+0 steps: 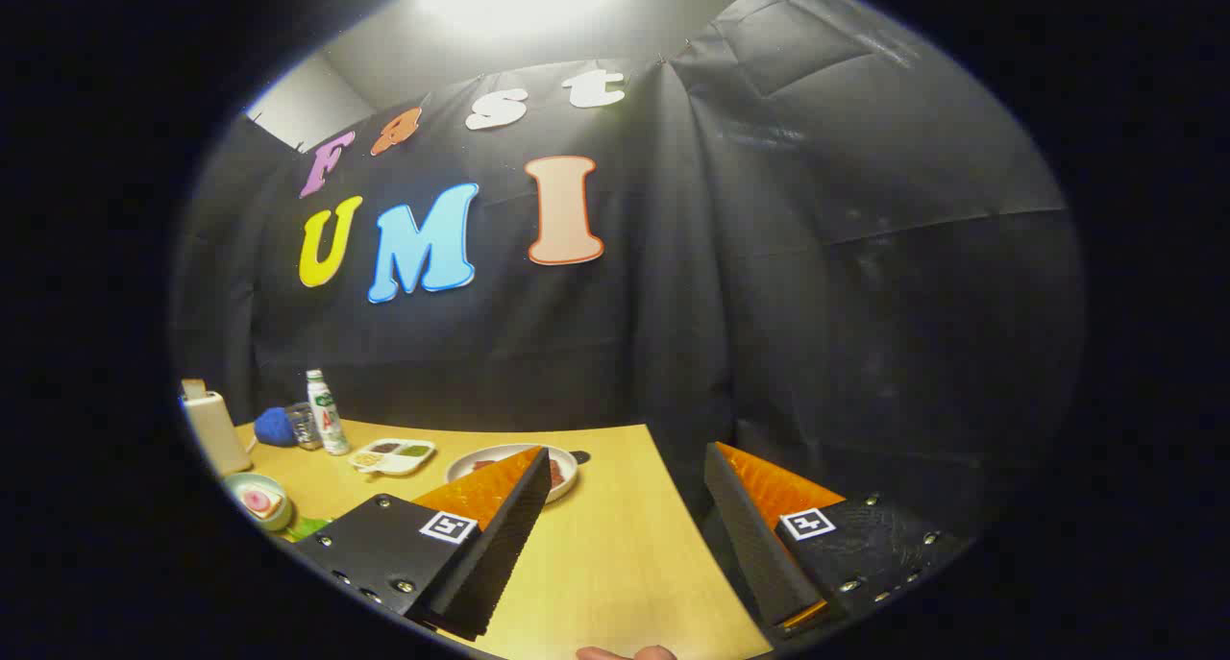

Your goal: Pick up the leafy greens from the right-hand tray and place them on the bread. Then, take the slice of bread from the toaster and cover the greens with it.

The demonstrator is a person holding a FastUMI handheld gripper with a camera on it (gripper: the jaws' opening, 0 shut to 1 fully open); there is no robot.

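The tool (625,477) hung above the wooden worktop (615,554) with its fingers spread wide and nothing between them, just bare wood in the gap. The right finger (759,535) reached out past the worktop's right edge, against the dark booth wall, while the left finger (490,525) sat over the wood. Plenty of free worktop ran beneath and just ahead of the fingers.

Beyond the left fingertip lay a white round plate (567,470) holding something reddish, partly hidden by that finger. Left of it was a small white divided tray (392,455) with dark, green and pale fillings in separate compartments. Further back stood a white bottle (326,412), with a blue object (276,426) beside it. At the far left stood the white toaster (213,431), a slice of bread (193,388) poking from its top. Near it sat a pale green bowl (256,500) with a pink-and-white item inside, and a bit of leafy greens (306,526) showed just by the left finger's base.
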